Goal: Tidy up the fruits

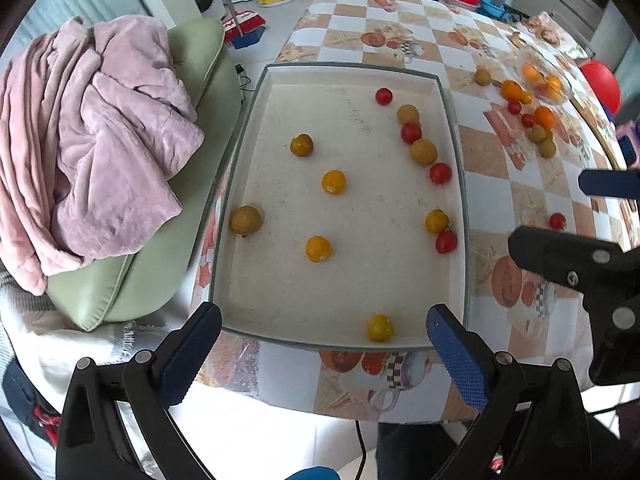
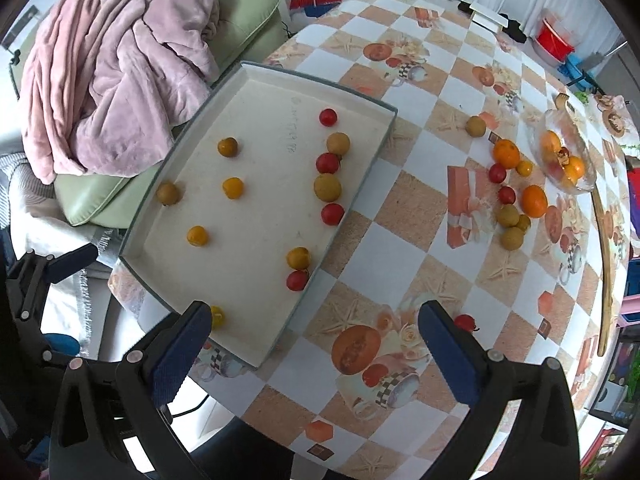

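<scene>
Left cam: the left gripper has its ridged blue pads spread wide over the near rim of the shallow rectangular tray, small round fruits scattered inside. Right cam: the right gripper is spread too, holding nothing, over the glossy checkered tablecloth, with a red tomato beside its right pad and more fruit near the glass bowl.

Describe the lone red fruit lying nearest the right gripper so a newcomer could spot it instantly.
Start at the white tray on the checkered tablecloth. Off the tray's near corner, beside the right gripper, lies a small red tomato. Unlike the other loose fruit clustered by the glass bowl, it sits alone.
</scene>
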The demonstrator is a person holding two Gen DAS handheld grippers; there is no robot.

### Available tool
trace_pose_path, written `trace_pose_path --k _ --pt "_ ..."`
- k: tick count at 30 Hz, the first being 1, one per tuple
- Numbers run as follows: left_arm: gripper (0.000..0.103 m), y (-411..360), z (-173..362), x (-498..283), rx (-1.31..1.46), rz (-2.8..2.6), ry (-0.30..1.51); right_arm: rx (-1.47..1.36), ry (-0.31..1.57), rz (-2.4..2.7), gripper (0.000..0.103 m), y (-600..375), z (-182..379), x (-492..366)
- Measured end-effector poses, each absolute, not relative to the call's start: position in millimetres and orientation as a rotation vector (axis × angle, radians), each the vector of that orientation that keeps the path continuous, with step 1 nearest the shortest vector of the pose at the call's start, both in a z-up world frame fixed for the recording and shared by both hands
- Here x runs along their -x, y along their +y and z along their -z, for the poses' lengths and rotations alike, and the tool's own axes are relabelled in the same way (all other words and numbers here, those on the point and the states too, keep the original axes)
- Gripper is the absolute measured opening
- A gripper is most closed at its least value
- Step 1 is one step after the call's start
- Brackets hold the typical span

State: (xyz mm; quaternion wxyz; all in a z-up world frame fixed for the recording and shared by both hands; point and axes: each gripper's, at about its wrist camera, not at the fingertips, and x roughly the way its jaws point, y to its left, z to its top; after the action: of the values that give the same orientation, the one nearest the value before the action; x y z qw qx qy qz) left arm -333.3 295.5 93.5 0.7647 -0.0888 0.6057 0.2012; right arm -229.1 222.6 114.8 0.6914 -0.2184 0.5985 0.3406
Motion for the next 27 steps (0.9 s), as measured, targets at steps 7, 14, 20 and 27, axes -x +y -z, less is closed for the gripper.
trace_pose_path --k 7,14,20,27 --pt "0.103 294 -100 333 0.179 -0.420 1.320 0.496 1.327 -0.744 0.103 222 -122 231" --pt "0.103 295 -104 329 0.162 -0.420 1.313 0.503 1.314 -0.745 0.103 223 -126 229" --pt "0.103 296 -105 326 0.153 -0.423 1.312 0.504 1.316 -0.745 0.103 225 -127 227" --pt "0.103 297 -105 324 0.150 -0.424 1.314 0.504 1.317 -0.746 0.103 226 -128 224"
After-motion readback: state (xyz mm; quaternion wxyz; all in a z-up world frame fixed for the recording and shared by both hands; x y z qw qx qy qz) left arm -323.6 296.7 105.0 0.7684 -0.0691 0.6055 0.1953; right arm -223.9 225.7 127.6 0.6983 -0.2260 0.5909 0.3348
